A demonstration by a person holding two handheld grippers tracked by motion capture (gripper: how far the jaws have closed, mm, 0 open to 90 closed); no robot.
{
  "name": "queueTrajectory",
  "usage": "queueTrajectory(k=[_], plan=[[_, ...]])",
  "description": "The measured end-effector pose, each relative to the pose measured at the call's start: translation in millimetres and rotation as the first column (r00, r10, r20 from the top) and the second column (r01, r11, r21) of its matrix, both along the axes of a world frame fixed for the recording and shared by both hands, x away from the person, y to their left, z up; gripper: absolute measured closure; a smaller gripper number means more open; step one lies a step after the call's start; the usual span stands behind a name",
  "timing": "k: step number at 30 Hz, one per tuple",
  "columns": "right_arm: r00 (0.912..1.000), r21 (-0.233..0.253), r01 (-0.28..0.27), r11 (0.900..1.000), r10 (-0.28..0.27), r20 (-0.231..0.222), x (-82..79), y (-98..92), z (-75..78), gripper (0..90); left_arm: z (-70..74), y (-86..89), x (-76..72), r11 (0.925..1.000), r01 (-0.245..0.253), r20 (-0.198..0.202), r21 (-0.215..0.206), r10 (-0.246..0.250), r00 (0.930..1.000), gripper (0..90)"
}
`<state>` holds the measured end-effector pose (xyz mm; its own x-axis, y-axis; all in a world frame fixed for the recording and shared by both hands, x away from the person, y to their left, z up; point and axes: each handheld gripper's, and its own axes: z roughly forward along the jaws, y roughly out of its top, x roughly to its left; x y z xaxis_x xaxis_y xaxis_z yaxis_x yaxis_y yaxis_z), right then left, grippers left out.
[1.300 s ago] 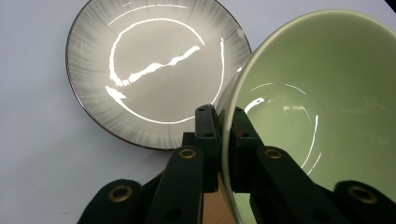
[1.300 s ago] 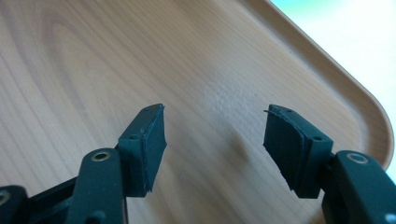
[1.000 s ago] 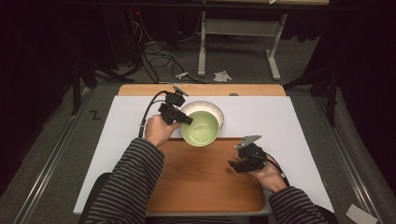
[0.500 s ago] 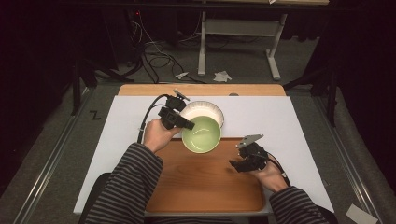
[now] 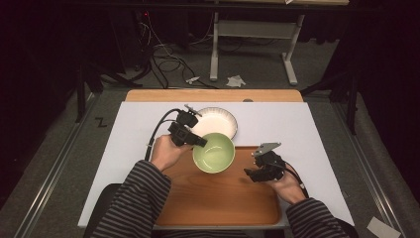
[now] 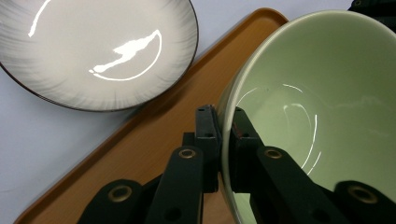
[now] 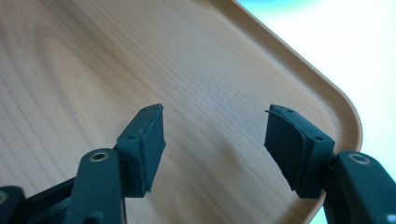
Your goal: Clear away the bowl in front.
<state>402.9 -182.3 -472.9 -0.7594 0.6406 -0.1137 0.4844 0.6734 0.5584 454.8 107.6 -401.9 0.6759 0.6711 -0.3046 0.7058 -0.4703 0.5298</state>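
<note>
A pale green bowl (image 5: 214,152) hangs over the far edge of the wooden tray (image 5: 218,198), and my left gripper (image 5: 198,141) is shut on its left rim. In the left gripper view the jaws pinch the green bowl's (image 6: 322,107) wall, one inside and one outside, at my left gripper (image 6: 223,140). A white plate with a dark rim (image 5: 218,121) lies on the white table just beyond the bowl, seen as the plate (image 6: 93,51) up close. My right gripper (image 5: 252,173) stands open above the tray's right side, with nothing between its jaws (image 7: 215,140).
The tray's raised rim (image 7: 327,88) runs close by the right gripper. A white board (image 5: 297,124) covers the table. On the floor beyond lie cables (image 5: 163,59), a metal desk frame (image 5: 252,34) and crumpled paper (image 5: 235,80).
My left gripper has carried the green bowl nearer and to the right, off the plate and over the tray. The right gripper has barely shifted.
</note>
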Motion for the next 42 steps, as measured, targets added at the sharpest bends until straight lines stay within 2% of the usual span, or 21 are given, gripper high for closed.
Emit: queueTrajectory(k=[12, 21, 32, 42], plan=[[1.0000, 0.009, 0.005, 1.000, -0.005, 0.000, -0.4, -1.0, 1.1, 39.2, -23.9, -7.1, -1.3, 0.9990, 0.026, -0.059, 0.036, -0.023, 0.9980, 85.3], [1.0000, 0.009, 0.003, 1.000, -0.003, -0.003, 0.2, -1.9, 1.2, 39.0, -42.2, -7.8, 0.4, 0.9982, 0.020, -0.107, 0.057, -0.014, 0.9942, 85.3], [0.9999, 0.008, 0.005, 1.000, -0.005, -0.009, 0.8, -1.9, 0.4, 38.9, -53.8, -15.6, -0.5, 0.9961, 0.043, -0.135, 0.077, -0.032, 0.9904, 85.3], [0.9998, 0.006, 0.013, 1.000, -0.013, -0.015, 0.9, -1.9, 0.0, 38.8, -59.9, -20.6, -0.5, 0.9957, 0.043, -0.141, 0.082, -0.031, 0.9895, 85.2]])
